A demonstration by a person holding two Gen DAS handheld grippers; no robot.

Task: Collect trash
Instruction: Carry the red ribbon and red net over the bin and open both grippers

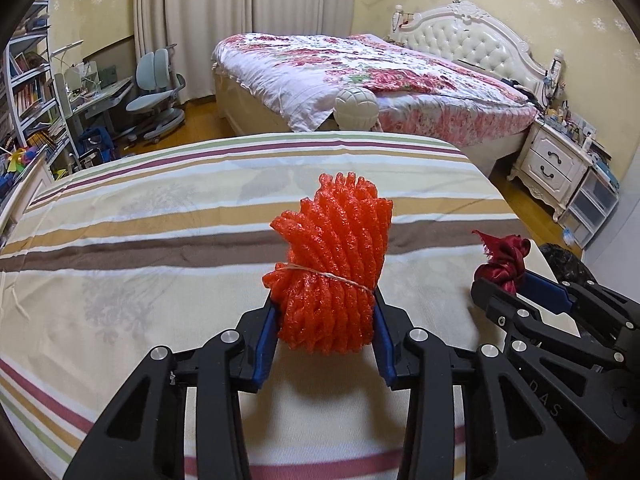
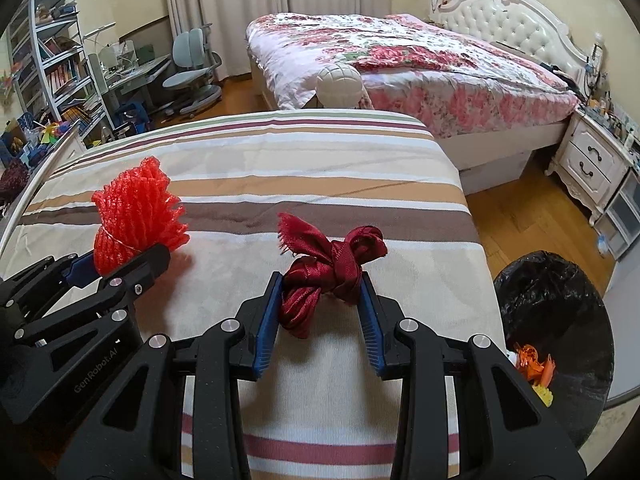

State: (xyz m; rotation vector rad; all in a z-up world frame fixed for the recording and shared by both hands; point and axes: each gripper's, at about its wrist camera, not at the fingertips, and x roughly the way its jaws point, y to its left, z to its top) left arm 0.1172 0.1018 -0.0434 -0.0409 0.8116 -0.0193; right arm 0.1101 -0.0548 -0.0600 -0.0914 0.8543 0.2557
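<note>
An orange foam fruit net [image 1: 336, 264], bundled and tied with a thin string, stands upright between the blue pads of my left gripper [image 1: 325, 300], which is shut on its lower half. To its right, my right gripper [image 2: 321, 284] is shut on a knotted dark red ribbon [image 2: 332, 268], whose frayed end sticks out to the left. Both are over the striped bed cover [image 2: 280, 184]. The right wrist view also shows the left gripper [image 2: 120, 260] with the net [image 2: 136, 212] at the left. A bin lined with a black bag [image 2: 560, 300] stands on the floor to the right and holds orange scraps [image 2: 534, 364].
Beyond the striped bed are a bed with a floral quilt [image 2: 400, 60] and a white headboard, and a white round post [image 2: 340, 84]. A white nightstand [image 2: 592, 160] stands at the right, a desk chair [image 2: 192, 68] and a bookshelf [image 2: 60, 68] at the left. Wooden floor [image 2: 520, 208] lies between the beds.
</note>
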